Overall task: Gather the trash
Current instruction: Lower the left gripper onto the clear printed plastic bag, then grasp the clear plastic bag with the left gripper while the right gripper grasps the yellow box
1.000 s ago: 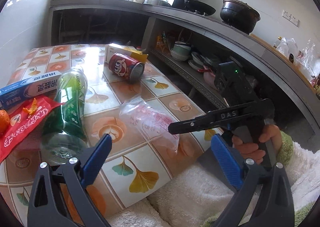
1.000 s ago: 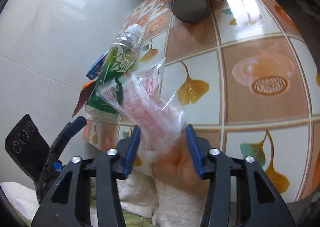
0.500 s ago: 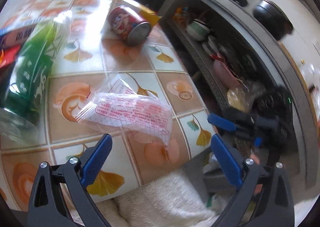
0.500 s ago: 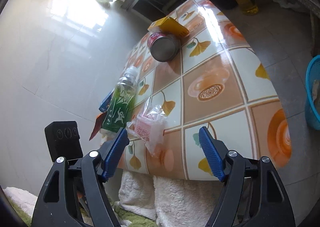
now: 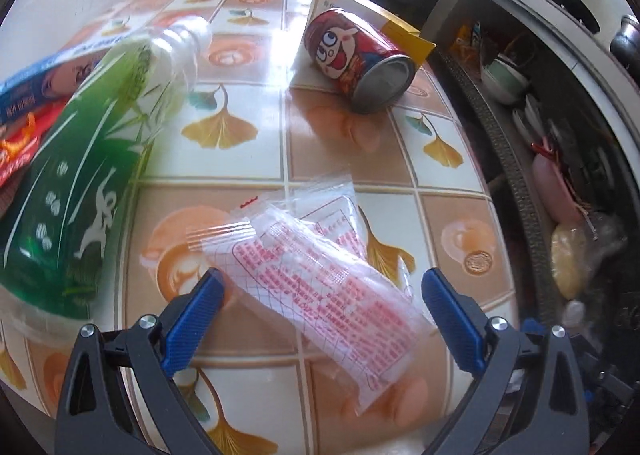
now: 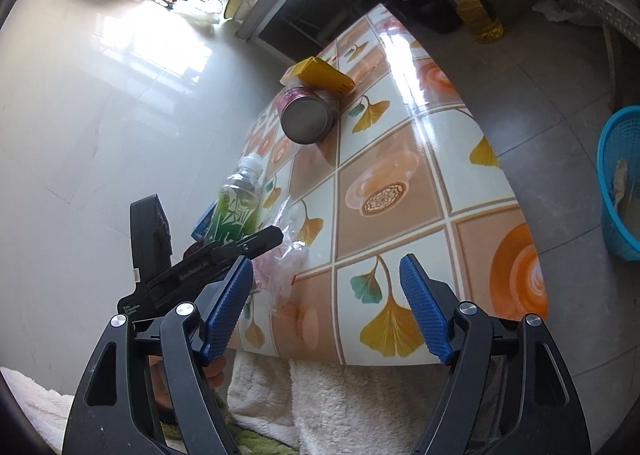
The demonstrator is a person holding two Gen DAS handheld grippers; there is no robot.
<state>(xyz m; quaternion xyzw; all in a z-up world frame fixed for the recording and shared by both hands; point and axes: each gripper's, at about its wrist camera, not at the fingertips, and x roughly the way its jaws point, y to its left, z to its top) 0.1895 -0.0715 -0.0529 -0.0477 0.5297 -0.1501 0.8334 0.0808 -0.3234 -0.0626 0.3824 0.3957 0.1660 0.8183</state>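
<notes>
A clear plastic bag with red print [image 5: 320, 275] lies on the tiled table [image 5: 360, 151] near its front edge. My left gripper [image 5: 320, 295] is open, its blue fingers either side of the bag and just above it. The bag also shows in the right wrist view [image 6: 286, 251], partly behind the left gripper. My right gripper [image 6: 326, 295] is open and empty, off the table's front edge. A green bottle [image 5: 84, 175], a red can [image 5: 356, 59] and a yellow box [image 5: 404, 35] lie on the table.
A blue box [image 5: 44, 83] and a red wrapper [image 5: 16, 151] lie at the table's left. A blue basket [image 6: 620, 183] stands on the floor to the right. Shelves with dishes [image 5: 516, 95] run along the right. A white fluffy cloth [image 6: 340, 407] is below the front edge.
My left gripper has swung over the table and down around the plastic bag. My right gripper let go of the bag, opened wide and pulled back and up from the table.
</notes>
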